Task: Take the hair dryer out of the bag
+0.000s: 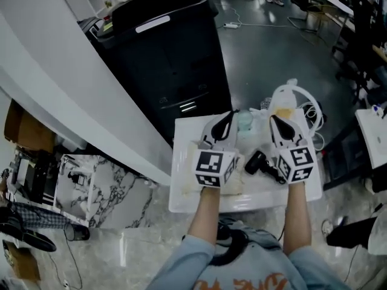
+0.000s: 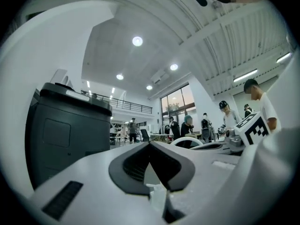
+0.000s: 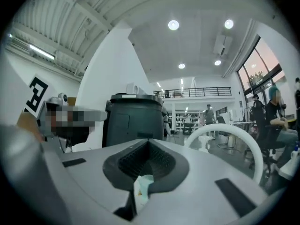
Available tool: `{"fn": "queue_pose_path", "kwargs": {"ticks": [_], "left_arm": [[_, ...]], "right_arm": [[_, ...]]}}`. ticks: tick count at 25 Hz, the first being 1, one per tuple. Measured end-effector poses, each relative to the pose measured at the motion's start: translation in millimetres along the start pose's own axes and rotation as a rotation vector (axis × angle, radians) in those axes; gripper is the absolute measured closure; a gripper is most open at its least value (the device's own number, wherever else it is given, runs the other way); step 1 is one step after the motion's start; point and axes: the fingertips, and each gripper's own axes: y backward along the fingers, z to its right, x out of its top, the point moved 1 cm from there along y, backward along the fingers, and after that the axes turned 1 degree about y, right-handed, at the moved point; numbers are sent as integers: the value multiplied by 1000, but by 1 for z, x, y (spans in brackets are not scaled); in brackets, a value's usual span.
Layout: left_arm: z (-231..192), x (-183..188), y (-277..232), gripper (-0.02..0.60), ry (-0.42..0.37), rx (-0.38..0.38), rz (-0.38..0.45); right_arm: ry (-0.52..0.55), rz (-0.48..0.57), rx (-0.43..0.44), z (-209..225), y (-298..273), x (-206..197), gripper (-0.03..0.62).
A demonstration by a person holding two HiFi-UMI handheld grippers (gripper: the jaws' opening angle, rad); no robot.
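The hair dryer (image 1: 261, 164) lies in the open on the white table (image 1: 181, 189), black and whole to see, with no bag around it, so the main step of the task looks done. The 2 grippers are both up in the air above the table, 1 on each side of the hair dryer: the left gripper (image 1: 228, 117) to its left and the right gripper (image 1: 273, 121) just to its right, with that gripper's marker cube overlapping the dryer's near end in the head view. Neither one has hold of the hair dryer. In the left gripper view the jaws are closed together, and the same is true in the right gripper view; each shows only a small pale scrap low down at the root of the jaws, and I cannot tell what it is. Left of the hair dryer, mostly under the left gripper, some pale beige material (image 1: 191, 162) lies on the table; it may be the bag, but too little shows to be sure. Beyond the hair dryer stand a white hoop-shaped thing (image 1: 296, 92) and, further left, a tall black bin (image 1: 163, 71). As a judgement, little or nothing is left: at most setting the grippers down, since the hair dryer already rests free on the table.
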Motion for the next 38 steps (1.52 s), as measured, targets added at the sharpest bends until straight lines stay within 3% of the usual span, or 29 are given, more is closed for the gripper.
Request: {"fn": "queue_pose_path", "kwargs": {"ticks": [5, 10, 16, 21, 28, 38], "left_arm": [[-34, 26, 4, 580, 31, 121, 62], [-59, -1, 29, 580, 110, 251, 83], [-49, -27, 41, 580, 3, 281, 12], [-54, -37, 40, 580, -51, 385, -67], [-49, -31, 35, 580, -58, 381, -54], [-46, -34, 33, 580, -34, 363, -47]], "right_arm": [[-78, 89, 44, -14, -12, 35, 597], [-196, 133, -6, -17, -11, 32, 597], [-133, 103, -71, -11, -8, 16, 595], [-96, 89, -27, -18, -10, 17, 595], [-48, 87, 17, -28, -12, 19, 595], [-34, 20, 8, -26, -11, 4, 594]]}}
